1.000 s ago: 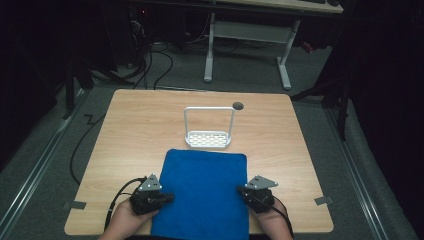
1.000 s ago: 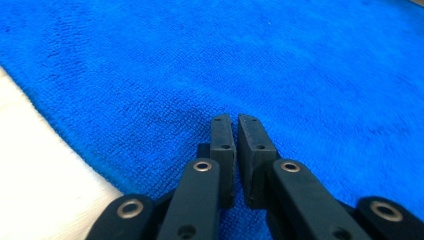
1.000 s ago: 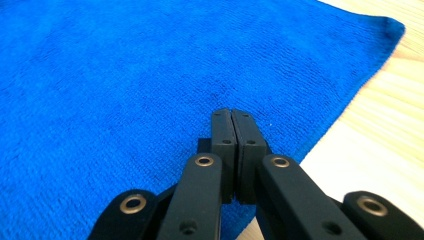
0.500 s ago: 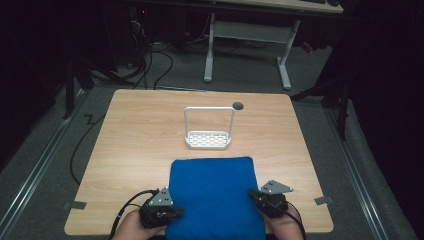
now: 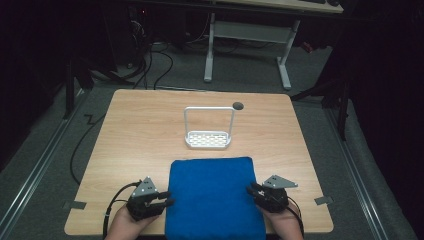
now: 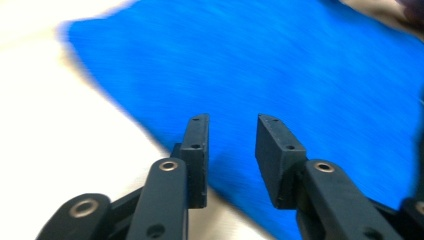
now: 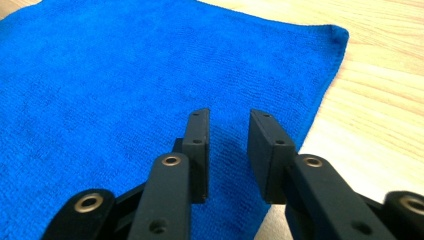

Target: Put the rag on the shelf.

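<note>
A blue cloth (image 5: 215,197) lies flat on the wooden table (image 5: 140,130), reaching its front edge. My left gripper (image 5: 163,203) lies at the cloth's left edge and points right at it. My right gripper (image 5: 251,190) lies at the cloth's right edge and points left. The jaws of both have just been opening. In the left gripper view, the left gripper (image 6: 231,150) has its jaws apart over the blurred cloth (image 6: 280,70), with nothing between them. The right gripper (image 7: 227,150) likewise stands open above the cloth (image 7: 125,75), near its edge.
A white wire rack (image 5: 208,132) stands mid-table beyond the cloth, and a dark round hole (image 5: 238,105) sits behind it. Tape marks (image 5: 75,204) (image 5: 324,200) sit at the front corners. Cables trail off the table's left side, and a desk frame (image 5: 245,30) stands on the floor beyond.
The cloth has slid toward the table's front edge with both hands. Both grippers have let go of its side edges and opened. The left one has drawn back a little to the left.
</note>
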A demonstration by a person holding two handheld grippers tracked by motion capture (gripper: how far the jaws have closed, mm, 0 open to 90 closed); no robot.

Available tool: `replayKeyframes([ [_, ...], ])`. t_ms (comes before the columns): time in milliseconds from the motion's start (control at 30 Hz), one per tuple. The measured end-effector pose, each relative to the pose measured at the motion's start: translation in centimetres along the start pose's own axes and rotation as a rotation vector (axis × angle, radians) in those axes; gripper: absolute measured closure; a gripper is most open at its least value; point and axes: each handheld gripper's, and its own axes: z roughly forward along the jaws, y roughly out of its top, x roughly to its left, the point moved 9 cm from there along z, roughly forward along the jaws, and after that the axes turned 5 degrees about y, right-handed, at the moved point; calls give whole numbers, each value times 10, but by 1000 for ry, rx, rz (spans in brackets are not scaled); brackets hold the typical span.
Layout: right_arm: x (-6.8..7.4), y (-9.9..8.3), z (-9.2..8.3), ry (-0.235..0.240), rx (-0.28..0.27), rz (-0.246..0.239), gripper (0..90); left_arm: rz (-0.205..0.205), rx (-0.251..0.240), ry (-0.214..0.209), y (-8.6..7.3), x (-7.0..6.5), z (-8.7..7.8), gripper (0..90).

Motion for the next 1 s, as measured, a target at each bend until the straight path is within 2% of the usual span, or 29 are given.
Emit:
replayKeyframes([
  [100,-2,3,2,-5,-15,-10,677,-38,-30,72,4,19,3,626],
  [200,-3,4,2,-5,-22,13,675,-61,-51,132,10,34,9,608],
  [300,-4,6,3,-11,-35,18,680,-65,-56,179,15,45,17,588],
  [467,-3,6,3,-17,-39,10,655,-104,-80,263,32,62,32,577],
  [567,-2,5,4,-10,-34,10,646,-133,-64,283,42,70,44,601],
  [700,-3,5,4,-15,-36,5,640,-169,-29,286,50,74,62,621],
  [767,-4,6,3,-16,-41,9,626,-154,-1,273,49,71,68,651],
  [833,-7,6,3,-23,-43,9,618,-132,4,292,49,69,69,695],
  [933,-13,10,3,-52,-60,7,611,-147,2,279,49,69,70,755],
  [1000,-18,15,5,-68,-72,22,607,-143,1,275,49,69,70,791],
])
